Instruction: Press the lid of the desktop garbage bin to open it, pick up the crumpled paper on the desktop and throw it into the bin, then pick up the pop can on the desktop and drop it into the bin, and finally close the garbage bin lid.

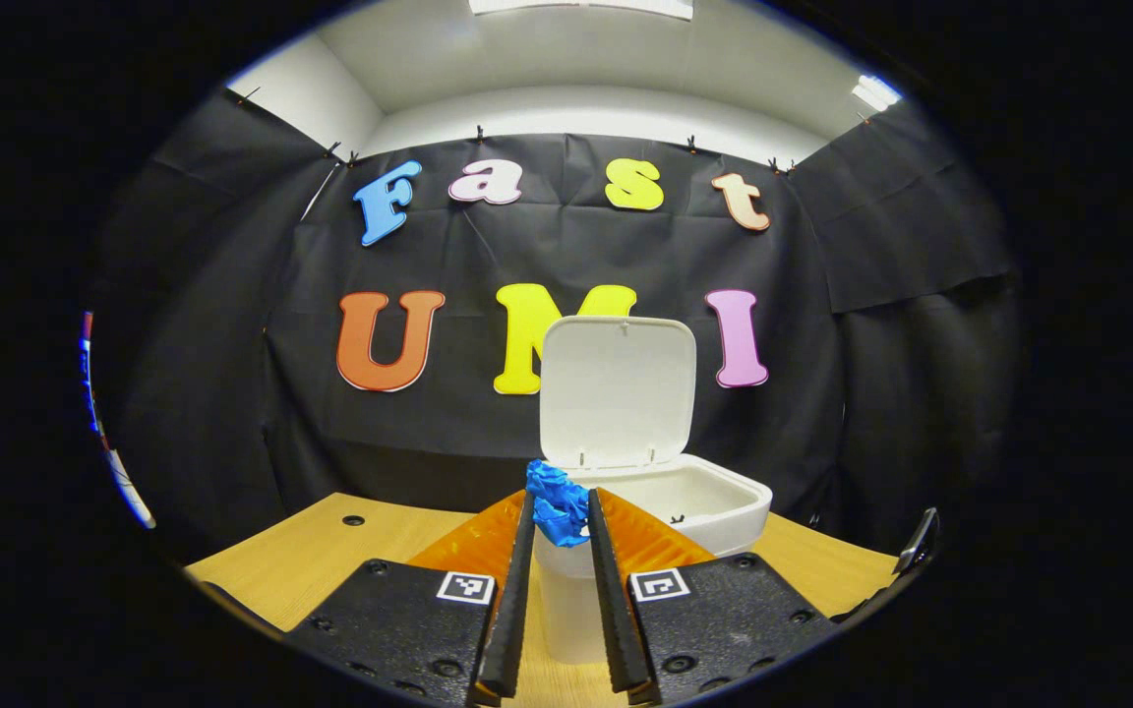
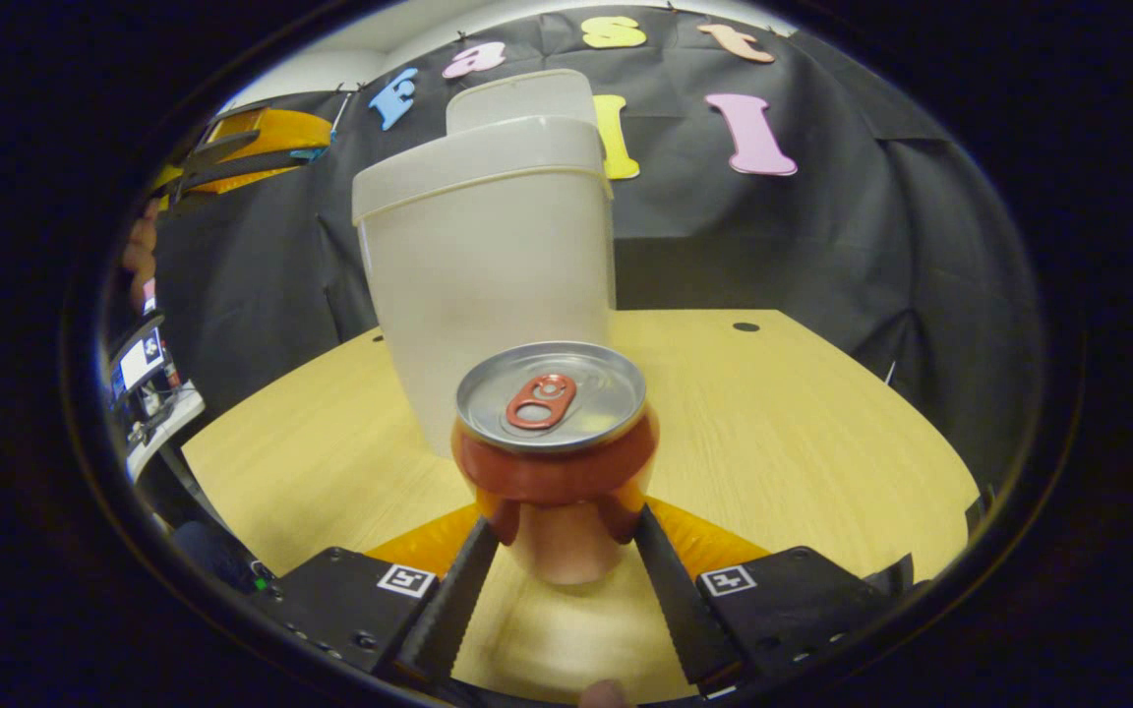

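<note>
The white bin stands on the wooden table with its lid swung upright and open. A blue crumpled paper is pinched between the tips of my left gripper, held in the air just before the bin's near rim. In the right gripper view a red pop can stands upright between the fingers of my right gripper, which press on both of its sides. The bin rises right behind the can. The left gripper hangs high at the upper left of that view.
The wooden table has small round holes near its back edge and open surface to the right of the bin. A hand and a side desk with equipment lie off the table's left edge.
</note>
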Available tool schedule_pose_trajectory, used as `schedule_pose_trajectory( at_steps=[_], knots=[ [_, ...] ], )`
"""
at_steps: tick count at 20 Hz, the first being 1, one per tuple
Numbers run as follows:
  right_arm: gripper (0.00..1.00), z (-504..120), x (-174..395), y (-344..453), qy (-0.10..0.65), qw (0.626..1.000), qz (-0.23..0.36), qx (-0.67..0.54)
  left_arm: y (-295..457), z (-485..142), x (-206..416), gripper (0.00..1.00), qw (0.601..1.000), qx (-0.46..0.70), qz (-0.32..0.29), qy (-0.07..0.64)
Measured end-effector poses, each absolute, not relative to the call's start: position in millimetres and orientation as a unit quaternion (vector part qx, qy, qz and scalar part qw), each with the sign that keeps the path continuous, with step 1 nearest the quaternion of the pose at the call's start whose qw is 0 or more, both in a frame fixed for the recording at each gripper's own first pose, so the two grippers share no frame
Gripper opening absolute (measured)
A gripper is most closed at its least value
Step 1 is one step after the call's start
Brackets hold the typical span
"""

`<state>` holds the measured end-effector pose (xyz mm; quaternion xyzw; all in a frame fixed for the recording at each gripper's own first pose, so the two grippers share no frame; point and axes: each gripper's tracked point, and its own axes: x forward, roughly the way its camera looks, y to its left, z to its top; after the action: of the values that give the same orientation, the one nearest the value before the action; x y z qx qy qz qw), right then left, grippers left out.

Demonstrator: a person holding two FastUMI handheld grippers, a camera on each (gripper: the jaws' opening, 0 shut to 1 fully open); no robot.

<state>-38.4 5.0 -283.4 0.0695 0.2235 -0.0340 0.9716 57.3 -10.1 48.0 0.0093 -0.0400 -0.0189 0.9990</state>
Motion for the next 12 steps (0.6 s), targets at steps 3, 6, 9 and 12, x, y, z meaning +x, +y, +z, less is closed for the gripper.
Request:
schedule_pose_trajectory(
  at_steps=[3,6,9,12],
  knots=[
    [0.82,-278,-42,-8,0.215,0.973,-0.043,0.073,-15,51,85,0.36,0.999,0.006,-0.02,-0.038],
    [0.82,-275,-44,-18,0.214,0.972,-0.049,0.08,-30,47,108,0.33,0.999,0.009,-0.036,-0.024],
    [0.82,-260,-46,-16,0.207,0.973,-0.041,0.088,-43,37,124,0.36,0.999,0.014,-0.05,-0.004],
    [0.82,-245,-48,-18,0.187,0.979,-0.043,0.072,-46,32,132,0.41,0.999,0.015,-0.049,0.004]
  ],
)
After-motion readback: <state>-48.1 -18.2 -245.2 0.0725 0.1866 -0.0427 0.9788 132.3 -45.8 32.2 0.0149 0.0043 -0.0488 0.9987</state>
